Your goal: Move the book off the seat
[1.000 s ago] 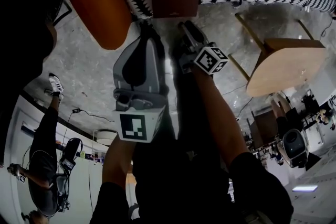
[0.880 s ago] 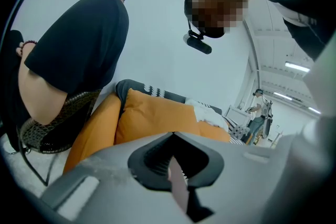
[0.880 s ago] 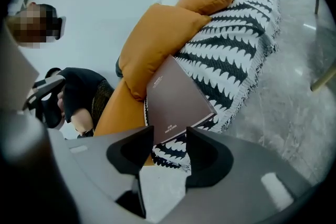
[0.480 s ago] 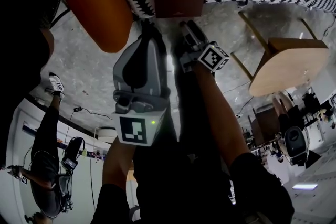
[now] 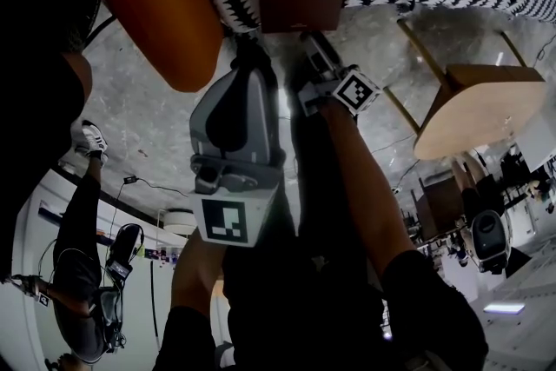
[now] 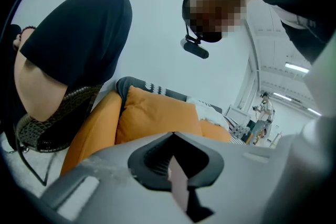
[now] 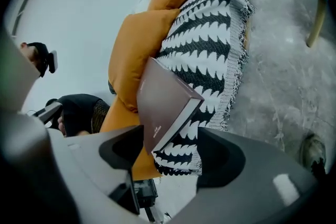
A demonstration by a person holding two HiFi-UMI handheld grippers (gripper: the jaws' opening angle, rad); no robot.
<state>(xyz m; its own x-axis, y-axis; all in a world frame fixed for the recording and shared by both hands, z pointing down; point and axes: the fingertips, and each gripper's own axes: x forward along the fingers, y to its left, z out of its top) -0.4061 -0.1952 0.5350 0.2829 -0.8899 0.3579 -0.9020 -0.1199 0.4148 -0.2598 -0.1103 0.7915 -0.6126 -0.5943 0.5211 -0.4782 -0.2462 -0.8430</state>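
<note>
Right tool point(image 7: 173, 156): jaws spread, just been opening; the book's point(image 7: 164, 98) near corner sits between them, unpinched. Book lies at the seat's point(image 7: 210, 55) front edge. Left tool point(image 5: 248, 56) pressed together. My worry: a corner-only bite lets it pivot and drop to the floor point(image 7: 283, 76).

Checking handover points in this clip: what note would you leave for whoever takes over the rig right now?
Left gripper: shut, empty.
Right gripper: its jaws have just been opening. The near corner of the book sits between them, and the pads are not pressing on it.
Book: on the black-and-white seat, at its front edge.
Done: right gripper lined up on the book, which is not yet lifted.
Left to do: close on the book and take it off the seat.
</note>
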